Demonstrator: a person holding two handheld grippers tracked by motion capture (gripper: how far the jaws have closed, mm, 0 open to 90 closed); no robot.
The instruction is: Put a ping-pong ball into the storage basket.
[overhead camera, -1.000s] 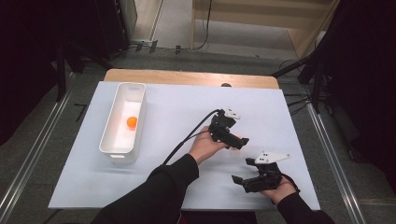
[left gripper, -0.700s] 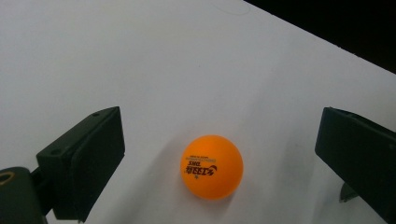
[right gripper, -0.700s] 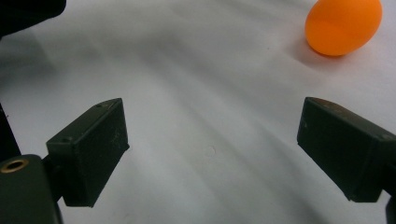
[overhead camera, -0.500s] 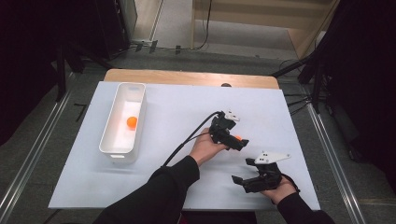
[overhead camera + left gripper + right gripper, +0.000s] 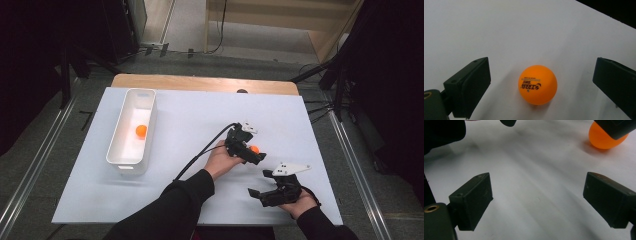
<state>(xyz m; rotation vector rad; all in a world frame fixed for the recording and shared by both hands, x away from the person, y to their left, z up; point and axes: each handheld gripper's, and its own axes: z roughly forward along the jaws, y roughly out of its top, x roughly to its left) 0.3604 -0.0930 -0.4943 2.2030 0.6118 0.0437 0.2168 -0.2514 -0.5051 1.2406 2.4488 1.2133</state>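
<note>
An orange ping-pong ball point(image 5: 537, 85) with black print lies on the white table sheet between the wide-apart jaws of my left gripper point(image 5: 541, 85), touching neither. From above, the same ball point(image 5: 254, 149) peeks out beside the left gripper point(image 5: 248, 150) right of the table's middle. My right gripper point(image 5: 262, 193) rests near the front right edge, open with bare sheet between its jaws. In the right gripper view the ball point(image 5: 602, 138) sits at the top right, partly behind the left gripper's jaw. A second orange ball point(image 5: 141, 131) lies in the white bin point(image 5: 131, 162).
The white bin stands at the left of the sheet point(image 5: 180, 120), its long side running front to back. A strip of wooden table point(image 5: 200, 83) shows at the far edge. A black cable point(image 5: 200, 152) trails from the left gripper toward the person's sleeve.
The left gripper has edged slightly right and forward, so its jaws now straddle the ball. The right gripper has stayed put.
</note>
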